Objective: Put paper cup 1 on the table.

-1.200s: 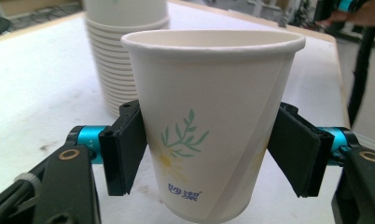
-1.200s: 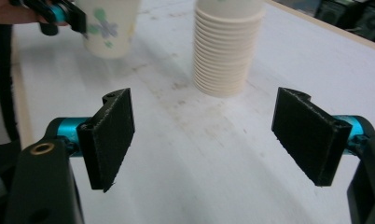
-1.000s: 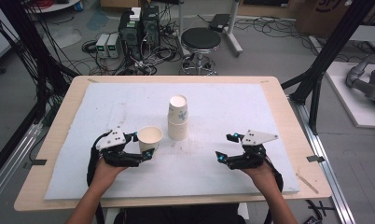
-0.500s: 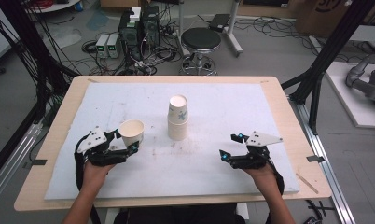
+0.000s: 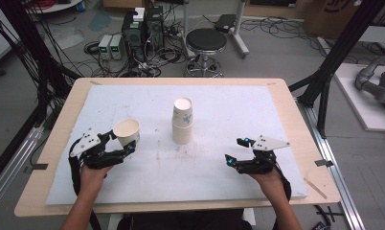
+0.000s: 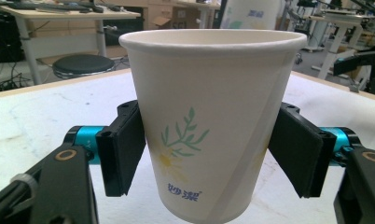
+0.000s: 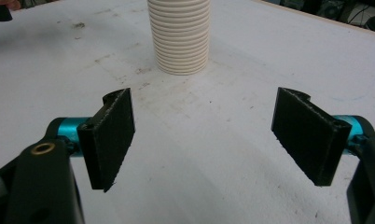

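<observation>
A white paper cup (image 5: pixel 127 130) with a green leaf print (image 6: pixel 209 121) stands upright between the jaws of my left gripper (image 5: pixel 124 142), at the left of the white mat. Both black pads (image 6: pixel 125 149) press on its sides, so the gripper (image 6: pixel 209 154) is shut on it. A stack of paper cups (image 5: pixel 183 122) stands in the middle of the mat, and its ribbed base (image 7: pixel 178 37) lies ahead of my right gripper (image 7: pixel 204 140). The right gripper (image 5: pixel 232 151) rests open near the front right, with nothing between its jaws.
The white mat (image 5: pixel 219 172) covers a wooden table (image 5: pixel 296 110). A black stool (image 5: pixel 206 43) and boxes with cables stand on the floor beyond the far edge. Black frame poles (image 5: pixel 324 81) rise at both sides of the table.
My left gripper has carried the paper cup to the left, away from the stack. The right gripper has stayed where it was.
</observation>
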A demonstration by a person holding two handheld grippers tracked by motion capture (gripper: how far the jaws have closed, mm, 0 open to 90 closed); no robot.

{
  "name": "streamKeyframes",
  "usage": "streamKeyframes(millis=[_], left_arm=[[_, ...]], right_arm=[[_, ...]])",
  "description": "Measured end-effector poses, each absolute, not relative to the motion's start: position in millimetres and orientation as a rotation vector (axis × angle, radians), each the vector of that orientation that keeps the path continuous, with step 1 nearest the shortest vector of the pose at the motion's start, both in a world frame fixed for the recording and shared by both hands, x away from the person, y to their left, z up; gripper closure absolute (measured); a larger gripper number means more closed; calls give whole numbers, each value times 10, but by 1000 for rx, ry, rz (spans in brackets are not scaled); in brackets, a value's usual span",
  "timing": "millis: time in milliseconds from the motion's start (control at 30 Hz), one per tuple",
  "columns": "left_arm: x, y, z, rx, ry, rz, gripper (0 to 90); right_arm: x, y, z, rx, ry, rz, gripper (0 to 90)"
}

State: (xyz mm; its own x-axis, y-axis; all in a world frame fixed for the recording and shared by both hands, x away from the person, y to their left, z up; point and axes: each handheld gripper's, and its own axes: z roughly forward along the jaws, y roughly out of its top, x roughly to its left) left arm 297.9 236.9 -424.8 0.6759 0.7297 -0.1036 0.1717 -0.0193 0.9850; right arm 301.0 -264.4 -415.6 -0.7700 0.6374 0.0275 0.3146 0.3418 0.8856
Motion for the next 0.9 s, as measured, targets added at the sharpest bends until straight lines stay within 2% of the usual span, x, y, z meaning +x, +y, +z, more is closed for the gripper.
streamKeyframes(millis=[567, 900], left_arm=[[3142, 2608, -4278, 1523, 855, 638, 296], [3237, 2724, -4427, 1614, 958, 659, 297]], right_arm=[[2949, -2691, -4150, 848, 2278, 1384, 219], [2948, -2715, -4156, 852, 2275, 1384, 219]])
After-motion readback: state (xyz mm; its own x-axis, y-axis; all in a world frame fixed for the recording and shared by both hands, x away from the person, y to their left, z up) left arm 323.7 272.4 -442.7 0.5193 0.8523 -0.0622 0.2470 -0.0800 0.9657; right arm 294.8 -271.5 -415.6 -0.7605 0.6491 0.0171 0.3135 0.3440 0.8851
